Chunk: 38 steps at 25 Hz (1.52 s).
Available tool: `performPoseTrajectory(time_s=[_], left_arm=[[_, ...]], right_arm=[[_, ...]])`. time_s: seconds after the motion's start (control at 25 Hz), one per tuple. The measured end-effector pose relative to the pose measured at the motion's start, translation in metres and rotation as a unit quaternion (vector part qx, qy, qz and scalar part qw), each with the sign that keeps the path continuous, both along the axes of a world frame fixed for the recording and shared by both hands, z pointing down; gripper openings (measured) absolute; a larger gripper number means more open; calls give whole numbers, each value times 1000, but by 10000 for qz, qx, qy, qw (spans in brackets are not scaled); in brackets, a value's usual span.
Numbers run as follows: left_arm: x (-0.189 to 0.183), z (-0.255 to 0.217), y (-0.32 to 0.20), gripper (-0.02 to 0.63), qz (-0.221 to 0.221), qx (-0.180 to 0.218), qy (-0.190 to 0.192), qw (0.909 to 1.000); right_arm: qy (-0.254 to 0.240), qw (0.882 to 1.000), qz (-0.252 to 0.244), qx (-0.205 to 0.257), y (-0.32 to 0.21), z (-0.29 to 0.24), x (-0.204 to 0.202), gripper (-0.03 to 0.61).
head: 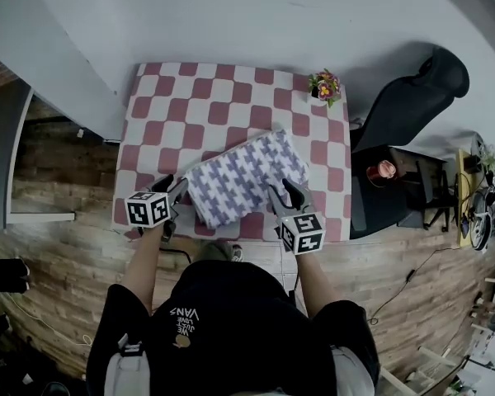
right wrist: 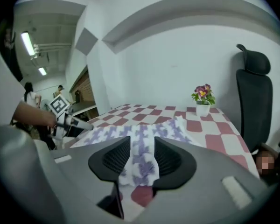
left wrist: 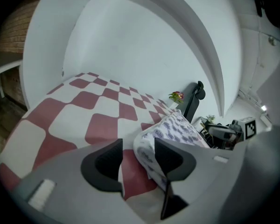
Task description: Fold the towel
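A white towel (head: 246, 178) with a purple pattern lies folded in a slanted oblong on the red and white checked table (head: 198, 97), near its front edge. My left gripper (head: 177, 186) is at the towel's near left corner. In the left gripper view, the folded edge of the towel (left wrist: 151, 155) lies between the jaws against the right one, with a gap to the left one, so my left gripper (left wrist: 137, 149) is open. My right gripper (head: 285, 192) is at the near right corner. A strip of the towel (right wrist: 141, 164) lies between its parted jaws, and my right gripper (right wrist: 141, 146) is open.
A small pot of flowers (head: 324, 87) stands at the table's far right corner. A black office chair (head: 404, 97) stands just right of the table. A white wall runs behind the table, and a wooden floor lies below its front edge.
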<state>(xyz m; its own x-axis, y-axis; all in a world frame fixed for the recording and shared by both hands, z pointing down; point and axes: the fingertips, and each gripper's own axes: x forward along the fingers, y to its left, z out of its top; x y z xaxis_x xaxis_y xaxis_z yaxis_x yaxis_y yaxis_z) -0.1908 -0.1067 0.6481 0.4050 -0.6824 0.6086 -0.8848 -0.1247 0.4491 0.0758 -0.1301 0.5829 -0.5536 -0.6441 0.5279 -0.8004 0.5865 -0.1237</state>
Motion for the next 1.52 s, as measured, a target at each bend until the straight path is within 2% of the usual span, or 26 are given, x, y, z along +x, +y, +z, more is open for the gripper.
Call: performPoseTrajectory(time_s=[0.2, 0.4, 0.52, 0.64, 0.84, 1.04, 1.16, 1.24, 1.32, 1.44, 1.52], left_arm=[[1, -24, 25, 187, -276, 395, -134, 9987], [-1, -47, 58, 187, -559, 803, -246, 9949], [0, -47, 76, 187, -511, 772, -299, 9953], [-3, -44, 87, 187, -515, 714, -289, 9957], [-11, -44, 97, 187, -459, 655, -188, 9966], [-29, -44, 98, 187, -387, 614, -96, 9973], [-42, -41, 97, 187, -360, 545, -54, 9979], [-48, -40, 95, 187, -326, 512, -10, 9982], [-54, -38, 92, 187, -277, 480, 11, 9985], [-56, -33, 87, 187, -212, 429, 65, 9988], [-54, -31, 84, 187, -137, 402, 99, 9991]], right_arm=[[440, 9914, -1136, 469, 58, 1, -41, 173], [618, 9794, -1768, 761, 93, 9, -66, 187], [998, 9665, -2169, 945, 108, 18, -77, 207], [1558, 9429, -2662, 1256, 119, 29, -90, 223], [2448, 8888, -3450, 1764, 131, 47, -120, 261], [3100, 8361, -4105, 1907, 132, 70, -149, 290], [3308, 8147, -4377, 1878, 130, 79, -163, 290], [3316, 8139, -4440, 1742, 128, 84, -168, 288], [3222, 8192, -4483, 1556, 128, 88, -169, 269], [2955, 8337, -4488, 1275, 134, 93, -168, 182], [2807, 8469, -4352, 1209, 135, 94, -167, 148]])
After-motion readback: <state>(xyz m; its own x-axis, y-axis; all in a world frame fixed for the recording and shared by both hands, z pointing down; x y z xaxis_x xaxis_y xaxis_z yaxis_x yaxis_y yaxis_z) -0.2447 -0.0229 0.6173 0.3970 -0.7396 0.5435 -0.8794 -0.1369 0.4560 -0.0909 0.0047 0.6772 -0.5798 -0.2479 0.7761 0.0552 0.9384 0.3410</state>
